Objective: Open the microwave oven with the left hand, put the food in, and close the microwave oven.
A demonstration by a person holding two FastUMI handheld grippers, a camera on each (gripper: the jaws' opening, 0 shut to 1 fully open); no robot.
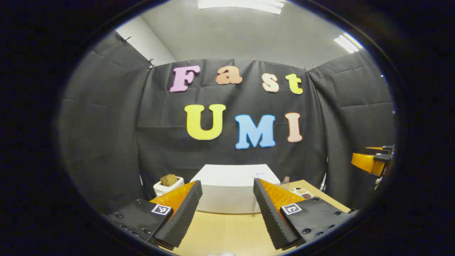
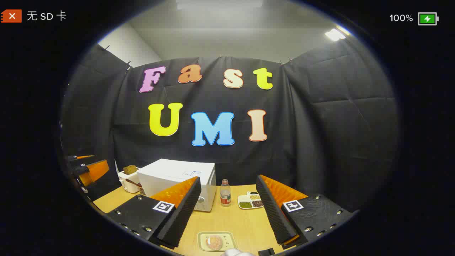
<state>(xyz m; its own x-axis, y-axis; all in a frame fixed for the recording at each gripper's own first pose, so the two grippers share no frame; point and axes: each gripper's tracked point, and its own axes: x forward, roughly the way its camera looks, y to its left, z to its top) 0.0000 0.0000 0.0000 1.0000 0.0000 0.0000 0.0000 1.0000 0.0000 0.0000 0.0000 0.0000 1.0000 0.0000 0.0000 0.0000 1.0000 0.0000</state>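
Note:
The white microwave oven (image 1: 231,188) stands shut at the back of the wooden table, straight ahead of my left gripper (image 1: 227,208), which is open and empty. In the right gripper view the microwave oven (image 2: 177,181) sits left of centre with its door closed. The food (image 2: 214,242), a pinkish lump on a small pale plate (image 2: 227,238), lies on the table near the front edge, just below and between the fingers of my right gripper (image 2: 227,209). That gripper is open and empty. The left gripper (image 2: 87,170) shows at the far left of the right gripper view.
A white toaster with bread (image 1: 169,183) stands left of the microwave. A small bottle (image 2: 225,193) and a divided dish of grains (image 2: 251,201) sit right of it. The other gripper (image 1: 373,160) hangs at the right edge of the left gripper view. The wooden table (image 2: 245,222) stretches in front.

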